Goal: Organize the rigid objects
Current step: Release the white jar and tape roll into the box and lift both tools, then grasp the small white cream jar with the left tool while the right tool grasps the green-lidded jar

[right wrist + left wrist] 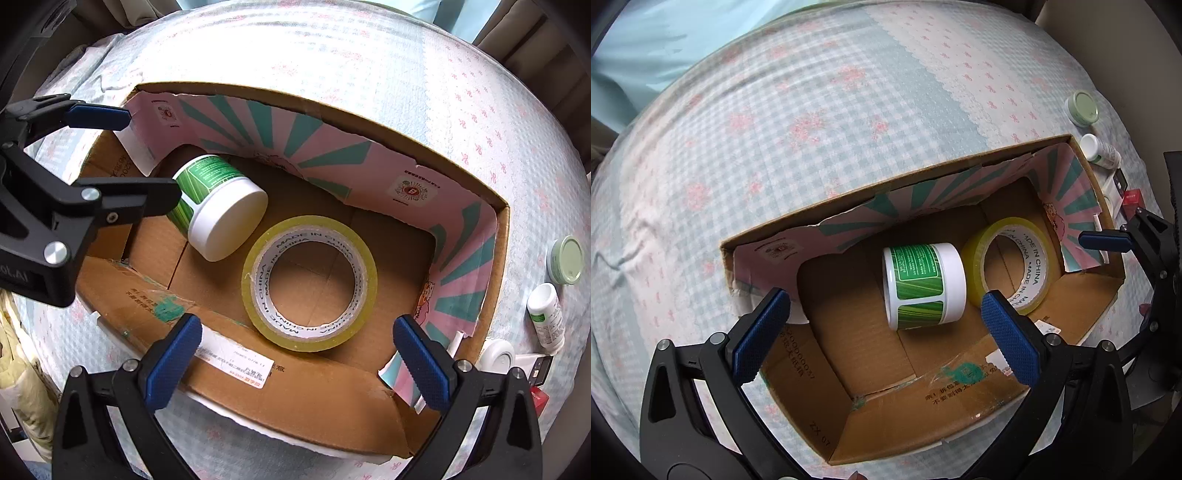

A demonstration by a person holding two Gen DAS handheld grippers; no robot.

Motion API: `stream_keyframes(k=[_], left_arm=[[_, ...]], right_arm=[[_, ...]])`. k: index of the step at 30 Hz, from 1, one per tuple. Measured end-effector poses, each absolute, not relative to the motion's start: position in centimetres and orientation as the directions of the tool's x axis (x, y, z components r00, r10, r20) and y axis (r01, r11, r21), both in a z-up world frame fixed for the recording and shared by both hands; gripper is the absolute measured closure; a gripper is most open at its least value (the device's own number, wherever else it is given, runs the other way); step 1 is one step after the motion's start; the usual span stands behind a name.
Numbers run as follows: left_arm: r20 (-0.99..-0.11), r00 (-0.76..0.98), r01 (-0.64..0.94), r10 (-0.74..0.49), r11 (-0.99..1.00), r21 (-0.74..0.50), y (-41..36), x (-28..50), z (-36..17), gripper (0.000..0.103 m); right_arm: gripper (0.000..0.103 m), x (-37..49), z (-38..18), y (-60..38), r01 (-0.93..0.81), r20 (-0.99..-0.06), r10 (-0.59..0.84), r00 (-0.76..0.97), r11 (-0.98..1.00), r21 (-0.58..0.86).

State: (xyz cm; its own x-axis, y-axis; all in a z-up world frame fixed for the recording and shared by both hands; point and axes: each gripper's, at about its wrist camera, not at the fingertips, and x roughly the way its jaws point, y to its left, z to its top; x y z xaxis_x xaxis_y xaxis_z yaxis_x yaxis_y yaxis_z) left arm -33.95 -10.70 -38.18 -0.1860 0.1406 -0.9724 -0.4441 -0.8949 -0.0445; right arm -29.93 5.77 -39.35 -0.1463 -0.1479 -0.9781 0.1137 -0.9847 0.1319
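An open cardboard box (pixel 960 402) (pixel 295 398) lies on a patterned bedspread. Inside it a white jar with a green label (pixel 923 286) (pixel 218 206) lies on its side beside a roll of yellowish tape (pixel 1012 266) (pixel 310 282). My left gripper (pixel 882 321) is open and empty above the box, over the jar; it also shows in the right wrist view (pixel 144 158). My right gripper (pixel 295 343) is open and empty above the box's near wall, over the tape; one of its fingers (pixel 1104 240) shows in the left wrist view.
Outside the box at its right end lie a pale green lidded jar (pixel 1082 107) (pixel 567 260), a small white bottle (pixel 1102 149) (pixel 546 317), a white round object (pixel 496 354) and small boxes (pixel 1132 199). The bedspread (pixel 812 129) extends beyond the box.
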Motion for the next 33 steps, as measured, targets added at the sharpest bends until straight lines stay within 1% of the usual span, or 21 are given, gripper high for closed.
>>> stream_keyframes(k=[3,9,11,13,16,20,27,33], left_arm=[[-0.97,-0.198,-0.425,0.138,-0.904,-0.042,-11.3,-33.4,-36.8,0.0],[-0.954,-0.26,-0.359,0.146,-0.932,-0.045,-13.1,-30.9,-31.9,0.0],[-0.947,-0.284,-0.34,0.149,-0.939,-0.046,-13.9,-29.6,-30.1,0.0],[-0.94,-0.308,-0.322,0.149,-0.946,-0.045,-14.4,-28.2,-28.4,0.0],[-0.929,-0.339,-0.289,0.147,-0.956,-0.046,-15.0,-25.9,-26.3,0.0],[-0.915,-0.368,-0.25,0.168,-0.965,-0.077,-14.9,-22.7,-23.7,0.0],[-0.9,-0.411,-0.278,0.144,-0.96,-0.027,-10.4,-17.5,-21.0,0.0],[-0.894,-0.409,-0.289,0.184,-0.955,-0.064,-4.0,-14.1,-20.0,0.0]], right_arm=[[0.0,-29.4,-38.1,5.9,0.092,-0.98,-0.125,-0.157,-0.99,0.111],[0.0,-27.5,-33.8,6.4,0.056,-0.971,-0.11,-0.213,-0.993,0.1],[0.0,-24.5,-30.6,4.2,0.048,-0.965,-0.105,-0.241,-0.994,0.097],[0.0,-24.7,-29.8,3.8,0.031,-0.956,-0.103,-0.275,-0.995,0.098],[0.0,-24.0,-27.7,5.0,-0.019,-0.94,-0.097,-0.326,-0.994,0.11],[0.0,-21.6,-24.5,6.8,-0.113,-0.918,-0.08,-0.388,-0.985,0.133],[0.0,-16.8,-20.9,11.0,-0.229,-0.893,-0.015,-0.451,-0.964,0.132],[0.0,-12.2,-19.7,16.7,-0.265,-0.874,0.041,-0.484,-0.959,0.101]])
